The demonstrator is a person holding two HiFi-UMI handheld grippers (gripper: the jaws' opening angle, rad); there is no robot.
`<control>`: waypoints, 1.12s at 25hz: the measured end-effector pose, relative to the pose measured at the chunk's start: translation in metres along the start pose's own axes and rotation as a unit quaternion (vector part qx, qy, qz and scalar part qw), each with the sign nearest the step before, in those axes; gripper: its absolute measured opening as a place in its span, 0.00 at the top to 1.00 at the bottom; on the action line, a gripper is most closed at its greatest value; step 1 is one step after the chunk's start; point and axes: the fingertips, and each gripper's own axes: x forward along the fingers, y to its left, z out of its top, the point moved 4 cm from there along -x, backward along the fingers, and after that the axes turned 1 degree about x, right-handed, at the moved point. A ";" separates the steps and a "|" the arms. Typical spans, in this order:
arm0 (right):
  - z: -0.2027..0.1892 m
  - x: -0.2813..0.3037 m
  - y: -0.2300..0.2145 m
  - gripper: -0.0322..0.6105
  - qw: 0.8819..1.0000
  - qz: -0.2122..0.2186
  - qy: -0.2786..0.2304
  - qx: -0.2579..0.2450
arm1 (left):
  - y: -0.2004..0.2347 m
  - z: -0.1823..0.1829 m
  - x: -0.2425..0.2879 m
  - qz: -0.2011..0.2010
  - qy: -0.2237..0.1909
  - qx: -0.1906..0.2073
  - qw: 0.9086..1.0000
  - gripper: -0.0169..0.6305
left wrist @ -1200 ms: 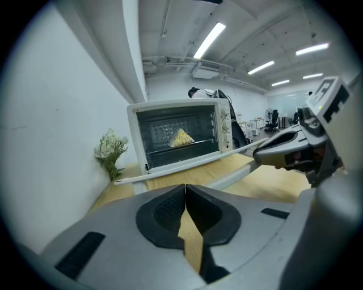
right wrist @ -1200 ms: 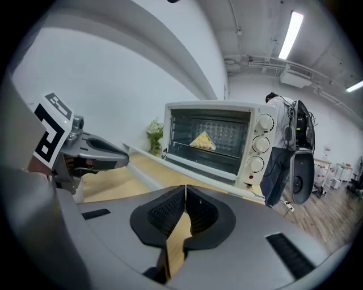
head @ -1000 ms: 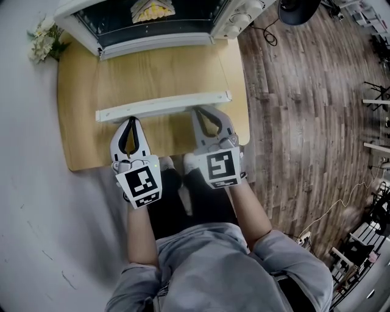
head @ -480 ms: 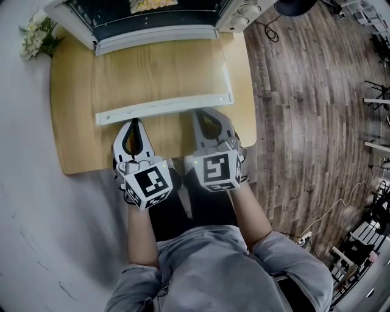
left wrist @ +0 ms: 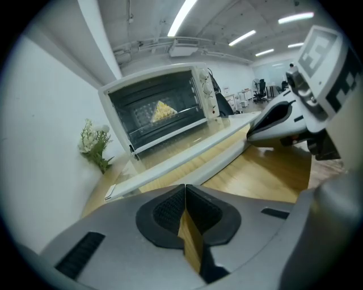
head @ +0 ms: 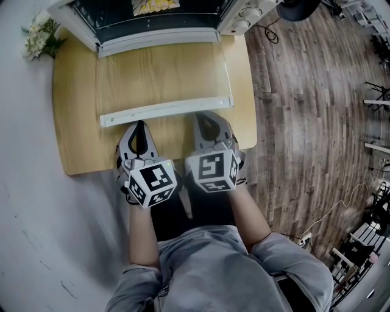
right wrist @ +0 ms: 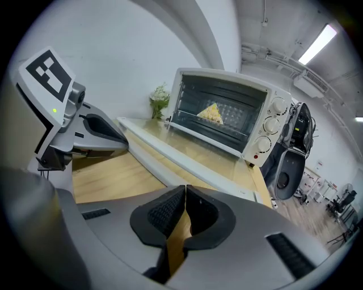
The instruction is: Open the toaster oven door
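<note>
Both grippers have sunk a little since a second ago, and the left one's marker cube has rolled to show another face. The door's free edge lies much where it did.

Nearest the person, the left gripper (head: 139, 124) has its jaws pressed together with nothing between them; only the table (head: 79, 137) shows through the slit behind the pads. The right gripper (head: 208, 116) is the same, closed and empty. Both tips sit at the near side of the handle (head: 164, 110), a white rail that runs along the door's free edge. Whether either tip touches the rail cannot be told.

Beyond the rail, the door (head: 161, 73) is swung down on its bottom hinge and hangs about level over the table, the wood showing through its glass. Past the hinge stands the oven (head: 242, 17), its mouth open and a yellow piece of food (head: 149, 6) on the rack. Flowers (head: 36, 39) sit at the table's far left corner.

The door looks to be a glass pane in a thin metal frame: stiff, fairly light, and guided by its hinge, so it should swing rather than flex. The glass is smooth and breakable, a poor place to push. The rail is the place to hold, near its middle or with one gripper toward each end, so the door does not twist. As it lies, the door looks fully open.
</note>
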 end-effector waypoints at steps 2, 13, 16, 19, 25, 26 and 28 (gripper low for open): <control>0.001 -0.005 0.001 0.94 1.000 0.009 0.008 0.006 | 0.000 0.001 -0.005 -0.007 0.007 -0.005 1.000 0.96; 0.049 -0.057 -0.018 0.94 0.999 0.027 0.009 0.044 | 0.015 0.057 -0.054 -0.030 -0.014 -0.049 0.998 0.96; 0.071 -0.076 -0.032 0.95 0.998 0.019 -0.002 0.053 | 0.023 0.082 -0.070 -0.031 -0.033 -0.062 0.997 0.97; 0.093 -0.095 -0.045 0.95 0.998 0.011 -0.018 0.062 | 0.031 0.106 -0.087 -0.034 -0.051 -0.075 0.995 0.97; 0.136 -0.130 -0.060 0.95 0.995 0.011 -0.051 0.080 | 0.046 0.149 -0.122 -0.042 -0.090 -0.110 0.989 0.97; 0.143 -0.136 -0.062 0.95 0.995 0.010 -0.058 0.086 | 0.049 0.155 -0.128 -0.045 -0.097 -0.117 0.987 0.97; 0.157 -0.147 -0.066 0.95 0.992 0.010 -0.076 0.103 | 0.054 0.167 -0.137 -0.051 -0.110 -0.134 0.984 0.97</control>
